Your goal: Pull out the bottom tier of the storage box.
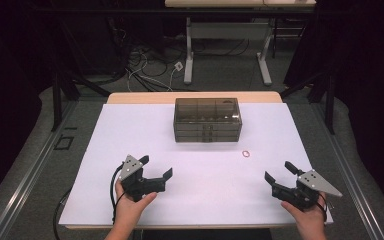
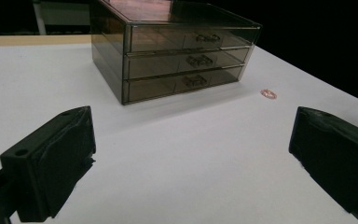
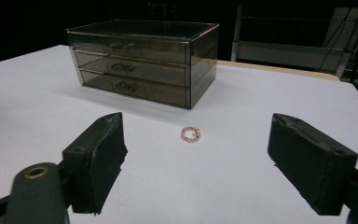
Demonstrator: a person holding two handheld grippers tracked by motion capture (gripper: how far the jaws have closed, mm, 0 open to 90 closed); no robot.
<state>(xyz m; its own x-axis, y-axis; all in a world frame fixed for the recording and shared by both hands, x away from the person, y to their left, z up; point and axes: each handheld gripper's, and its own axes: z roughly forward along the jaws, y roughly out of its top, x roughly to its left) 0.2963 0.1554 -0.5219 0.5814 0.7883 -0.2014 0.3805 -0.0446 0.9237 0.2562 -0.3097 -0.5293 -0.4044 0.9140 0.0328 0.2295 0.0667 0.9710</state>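
So far: we held both grippers low over the worktop [image 1: 130, 125], nothing gripped.
Left gripper [image 1: 156, 167]: jaws wide, empty.
Right gripper [image 1: 279, 172]: jaws wide, empty, aimed at the ring.
Ring [image 3: 190, 134]: flat on the worktop, just before the drawer box [image 1: 207, 119].
Risk: we judged the thin ring could skid or flip under a closing jaw.

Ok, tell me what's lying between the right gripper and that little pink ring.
Nothing visible. The right gripper has its jaws open and points straight at the pink ring, with bare white table between them. The drawer box stands beyond the ring, out of the way.
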